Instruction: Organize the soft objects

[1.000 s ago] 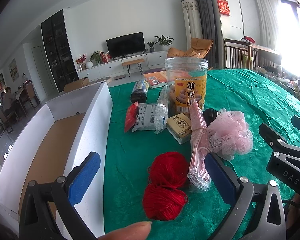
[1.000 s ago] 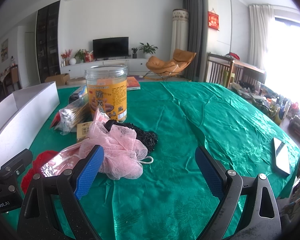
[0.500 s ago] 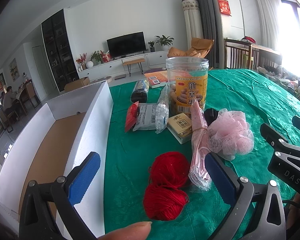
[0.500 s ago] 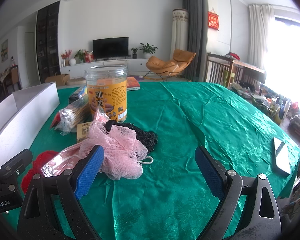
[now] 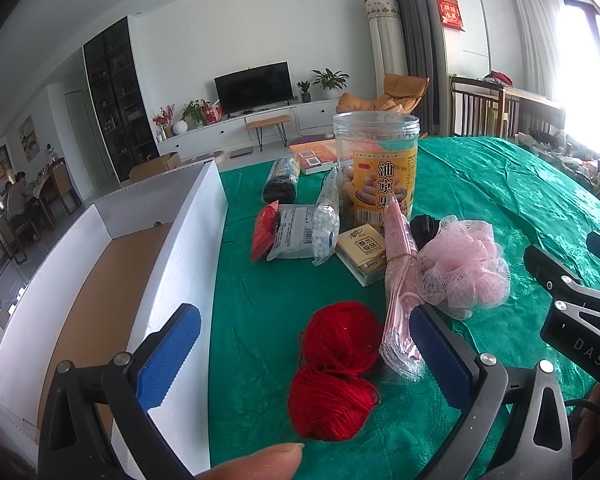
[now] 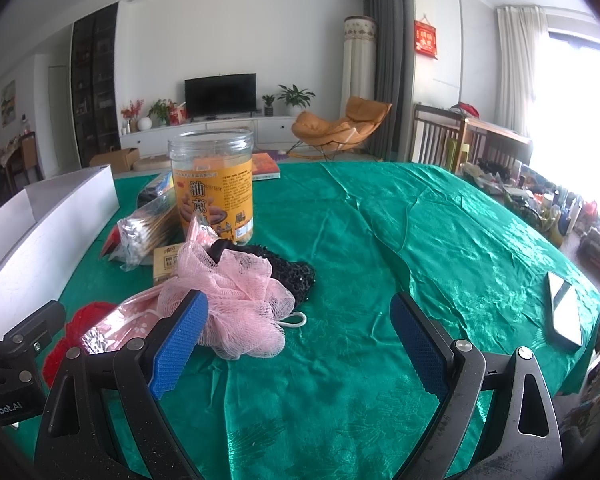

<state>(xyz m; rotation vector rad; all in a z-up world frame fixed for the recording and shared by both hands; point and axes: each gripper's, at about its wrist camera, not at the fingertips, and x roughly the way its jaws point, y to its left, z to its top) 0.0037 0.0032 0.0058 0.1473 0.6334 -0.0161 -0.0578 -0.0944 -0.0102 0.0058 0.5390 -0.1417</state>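
Note:
Two balls of red yarn lie on the green tablecloth just ahead of my left gripper, which is open and holds nothing. Right of the yarn are a pink packet and a pink mesh bath puff. A black mesh piece lies behind the pink mesh bath puff. My right gripper hovers open over bare cloth, right of the puff. The red yarn shows at the left edge, behind the left gripper's body.
A white cardboard box with a brown floor stands open at the left. Behind the soft things are a clear snack jar, a small carton, a bag of cotton swabs and snack packets. A phone lies near the table's right edge.

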